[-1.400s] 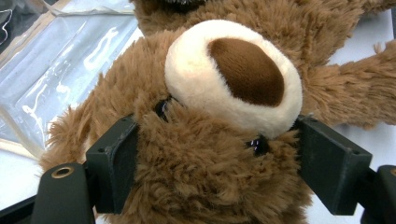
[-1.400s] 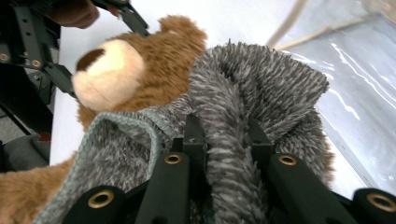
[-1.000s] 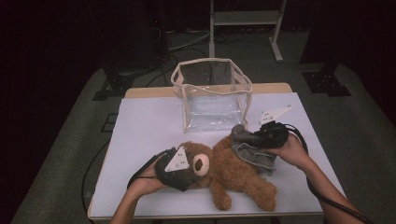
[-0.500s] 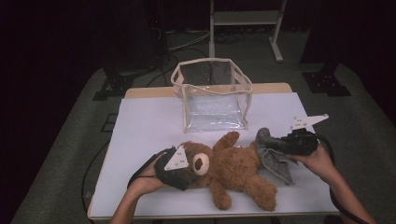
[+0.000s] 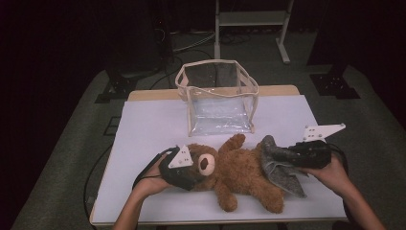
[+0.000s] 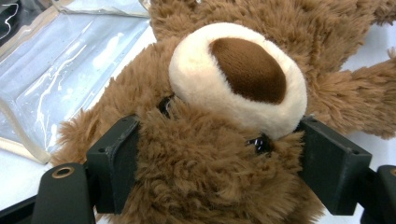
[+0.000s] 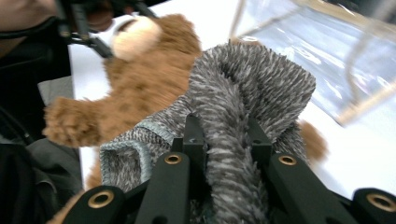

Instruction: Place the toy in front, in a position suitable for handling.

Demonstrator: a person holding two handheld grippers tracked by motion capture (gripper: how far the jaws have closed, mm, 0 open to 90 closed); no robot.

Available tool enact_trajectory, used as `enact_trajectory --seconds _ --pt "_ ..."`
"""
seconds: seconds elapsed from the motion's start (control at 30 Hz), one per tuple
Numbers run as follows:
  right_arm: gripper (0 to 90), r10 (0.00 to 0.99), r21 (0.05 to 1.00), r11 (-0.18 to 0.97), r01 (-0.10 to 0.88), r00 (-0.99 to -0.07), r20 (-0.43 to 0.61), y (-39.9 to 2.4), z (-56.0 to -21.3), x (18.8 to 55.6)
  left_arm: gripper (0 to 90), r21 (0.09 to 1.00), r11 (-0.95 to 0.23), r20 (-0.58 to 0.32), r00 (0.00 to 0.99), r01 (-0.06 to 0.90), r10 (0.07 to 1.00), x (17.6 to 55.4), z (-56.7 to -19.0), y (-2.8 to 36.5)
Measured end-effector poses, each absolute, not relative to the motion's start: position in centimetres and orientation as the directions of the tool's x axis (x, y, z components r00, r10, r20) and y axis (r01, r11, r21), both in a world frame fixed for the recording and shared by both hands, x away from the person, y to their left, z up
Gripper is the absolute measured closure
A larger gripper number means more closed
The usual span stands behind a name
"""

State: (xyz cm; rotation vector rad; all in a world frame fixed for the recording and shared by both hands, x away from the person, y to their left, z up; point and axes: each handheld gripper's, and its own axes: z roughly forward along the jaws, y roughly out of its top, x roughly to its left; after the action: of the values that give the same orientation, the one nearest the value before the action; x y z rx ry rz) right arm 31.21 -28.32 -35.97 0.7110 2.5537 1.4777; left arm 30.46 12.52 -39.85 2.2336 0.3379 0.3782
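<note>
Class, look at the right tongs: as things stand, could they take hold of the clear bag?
Probably not yet. The right tongs are shut on the grey cloth, so they would have to drop it first. The path over the table to the clear bag looks free.

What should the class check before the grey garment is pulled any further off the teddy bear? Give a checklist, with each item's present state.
1. Left gripper clamps the bear by its head: ok.
2. Right gripper is shut on the grey garment: ok.
3. Garment is free of the bear's legs: cannot tell; it lies against them in the high view.
4. Bear lies flat on the table: ok.
5. Clear bag stands apart from both grippers: ok.
6. Right hand keeps within the table edge: not ok, it sits at the right edge.
</note>
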Motion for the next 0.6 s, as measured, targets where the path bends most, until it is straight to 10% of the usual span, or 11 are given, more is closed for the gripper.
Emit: enact_trajectory --seconds 0.6 --pt "75.6 0.461 0.807 0.408 0.428 -0.859 0.222 -29.1 -40.8 30.6 21.4 0.791 -0.597 0.126 0.919 0.134 0.374 31.0 -40.0 12.8"
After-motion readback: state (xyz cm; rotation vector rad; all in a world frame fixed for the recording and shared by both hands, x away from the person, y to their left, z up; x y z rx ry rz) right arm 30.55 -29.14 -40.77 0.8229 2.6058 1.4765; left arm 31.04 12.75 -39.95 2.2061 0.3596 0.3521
